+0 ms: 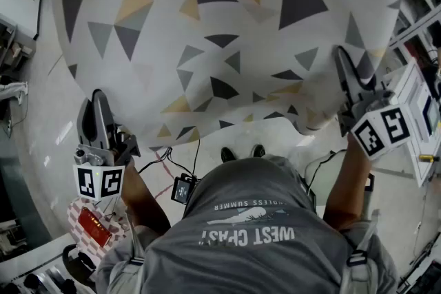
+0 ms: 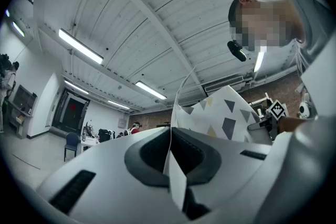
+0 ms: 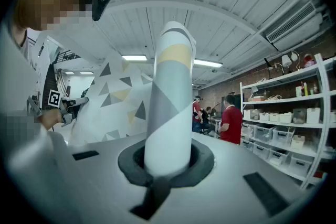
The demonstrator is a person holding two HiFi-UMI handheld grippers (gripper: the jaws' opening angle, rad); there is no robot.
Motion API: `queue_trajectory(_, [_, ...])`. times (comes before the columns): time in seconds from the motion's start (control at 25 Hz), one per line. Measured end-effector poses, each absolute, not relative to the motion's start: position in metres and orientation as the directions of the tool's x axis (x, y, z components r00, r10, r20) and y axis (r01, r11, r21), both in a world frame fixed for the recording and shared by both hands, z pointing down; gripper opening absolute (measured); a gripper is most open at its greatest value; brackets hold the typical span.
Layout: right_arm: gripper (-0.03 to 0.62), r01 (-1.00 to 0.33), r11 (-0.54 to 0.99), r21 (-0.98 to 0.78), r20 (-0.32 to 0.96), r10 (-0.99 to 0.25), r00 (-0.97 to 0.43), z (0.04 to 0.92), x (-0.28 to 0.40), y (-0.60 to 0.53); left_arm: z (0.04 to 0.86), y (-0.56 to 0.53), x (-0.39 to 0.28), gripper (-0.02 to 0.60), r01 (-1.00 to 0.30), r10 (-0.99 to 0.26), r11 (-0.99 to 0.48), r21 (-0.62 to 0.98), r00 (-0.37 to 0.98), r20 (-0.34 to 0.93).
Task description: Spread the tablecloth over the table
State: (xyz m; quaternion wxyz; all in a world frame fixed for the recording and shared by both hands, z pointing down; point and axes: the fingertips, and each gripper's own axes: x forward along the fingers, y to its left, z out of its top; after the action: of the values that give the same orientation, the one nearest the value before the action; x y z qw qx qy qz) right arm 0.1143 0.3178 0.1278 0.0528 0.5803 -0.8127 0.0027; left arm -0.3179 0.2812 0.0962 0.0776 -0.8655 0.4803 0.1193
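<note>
- Head view: the tablecloth (image 1: 227,31), white with grey, black and tan triangles, hangs spread in the air and fills the frame from 9 o'clock over 12 to 3.
- Its near hem sags in the middle between the two tongs.
- At 9 o'clock the left gripper (image 1: 96,96) pinches the hem's left corner. At 3 o'clock the right gripper (image 1: 343,57) pinches the right corner.
- Each gripper carries a white cube with black square markers, the left cube (image 1: 98,182) and the right cube (image 1: 381,131).
- At 6 o'clock the person's grey shirt (image 1: 255,244) bears upside-down print: large letters that look like "WEST COAST", and above them a smaller line ending in "SUMMER".
- Only this view shows the shoes (image 1: 240,153), a small black box (image 1: 184,188) on cables, and a red packet (image 1: 93,227) at 7 o'clock.
- Left gripper view: the jaws are closed on a thin edge of the cloth that runs straight up the centre. The patterned sheet billows toward 2 o'clock.
- This view alone shows a dark doorway (image 2: 71,110) at 9 o'clock and a blue chair (image 2: 72,141) at 8 o'clock.
- Right gripper view: the jaws are clamped on a fold of cloth that stands up like a tube toward 12 o'clock.
- Only here: shelves (image 3: 283,123) with white bins at 3 o'clock, a bystander in red (image 3: 231,119), and a wall air unit (image 3: 291,21) at 2 o'clock.
</note>
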Motion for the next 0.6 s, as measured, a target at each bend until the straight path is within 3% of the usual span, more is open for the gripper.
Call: queue_trajectory(0.6, [0.012, -0.944, 0.330, -0.012, 0.097, -0.939, -0.329, 0.133, 0.118, 0.313, 0.101, 0.269, -0.317, -0.003, -0.841, -0.807, -0.541, -0.014, 0.524, -0.272])
